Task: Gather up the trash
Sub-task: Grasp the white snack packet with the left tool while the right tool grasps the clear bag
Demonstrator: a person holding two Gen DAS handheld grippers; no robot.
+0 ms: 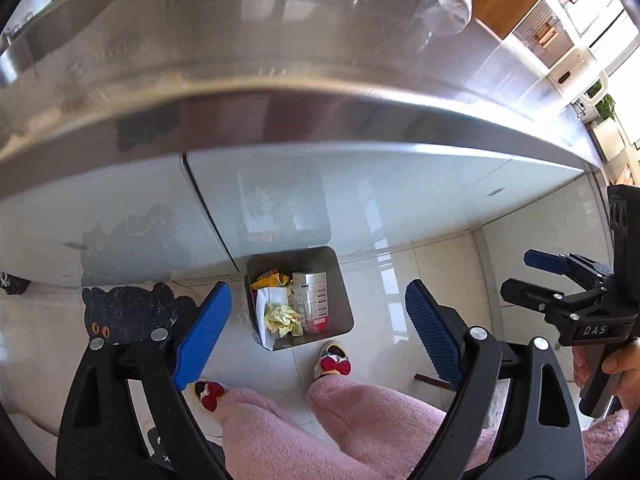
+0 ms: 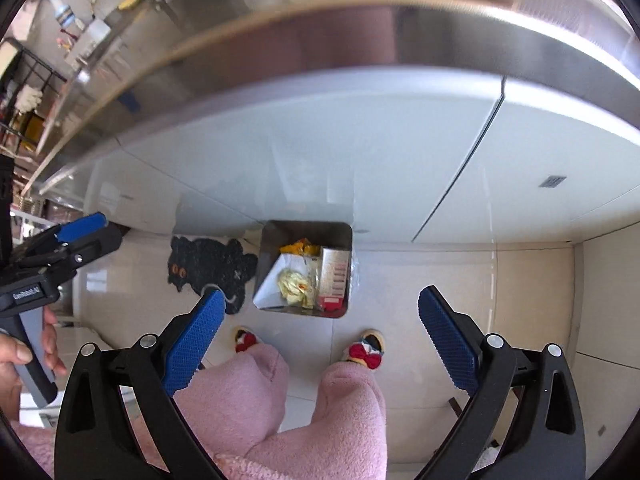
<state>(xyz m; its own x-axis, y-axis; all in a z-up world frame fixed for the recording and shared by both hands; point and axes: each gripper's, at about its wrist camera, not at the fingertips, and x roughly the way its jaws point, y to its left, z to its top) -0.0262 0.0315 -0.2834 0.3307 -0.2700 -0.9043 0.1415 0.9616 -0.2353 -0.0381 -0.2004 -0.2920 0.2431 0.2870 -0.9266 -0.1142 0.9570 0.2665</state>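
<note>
A metal trash bin [image 1: 340, 312] [image 2: 268, 260] stands on the tiled floor below the counter. It holds a crumpled yellow paper [image 1: 284, 318] [image 2: 294, 286], a white napkin [image 1: 264, 300], an orange wrapper [image 1: 272, 279] [image 2: 298, 247] and a plastic bottle with a red cap [image 1: 314, 300] [image 2: 334, 276]. My left gripper [image 1: 320, 328] is open and empty, high above the bin. My right gripper [image 2: 324, 328] is open and empty too, also above the bin. The right gripper shows at the right of the left wrist view [image 1: 532, 276]; the left one shows at the left of the right wrist view [image 2: 86, 232].
A steel countertop [image 1: 280, 60] [image 2: 360, 28] fills the top, with clear crumpled plastic [image 1: 452, 4] at its far right. White cabinet doors [image 1: 360, 200] stand below it. A black cat-shaped mat [image 1: 128, 312] [image 2: 212, 268] lies left of the bin. My pink-clad legs [image 1: 340, 420] and slippers [image 1: 332, 364] stand near the bin.
</note>
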